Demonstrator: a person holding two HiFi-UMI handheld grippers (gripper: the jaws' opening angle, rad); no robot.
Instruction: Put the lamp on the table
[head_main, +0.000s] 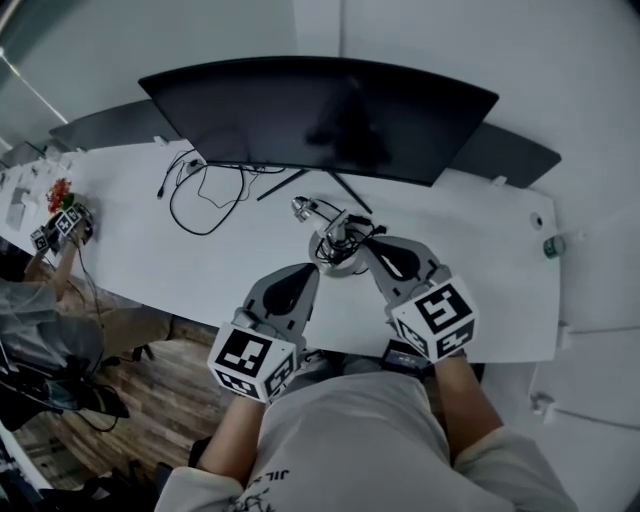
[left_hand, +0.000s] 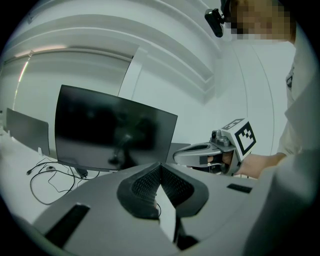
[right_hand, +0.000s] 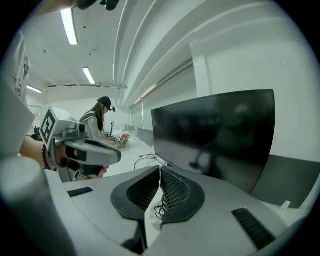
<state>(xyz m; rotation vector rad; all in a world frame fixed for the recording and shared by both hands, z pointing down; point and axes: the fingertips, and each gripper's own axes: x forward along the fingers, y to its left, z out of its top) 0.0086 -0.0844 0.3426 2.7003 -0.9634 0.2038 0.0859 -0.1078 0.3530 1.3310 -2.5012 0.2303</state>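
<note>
The left tongs (left_hand: 160, 167) are closed, their dark ribbed pads meeting at the tips with nothing between them. The right tongs (right_hand: 160, 172) are closed too, tips pressed together and empty. The two are side by side over the white desk (head_main: 200, 265), with the right tongs further forward. The lamp (head_main: 338, 245) stands on the desk at the tips of the right tongs and just ahead and right of the left tongs, its round base ringed by dark wires. Beyond both tongs stands a wide dark monitor (head_main: 320, 110). A loose black cable (head_main: 200, 195) lies ahead and to the left of the left tongs.
</note>
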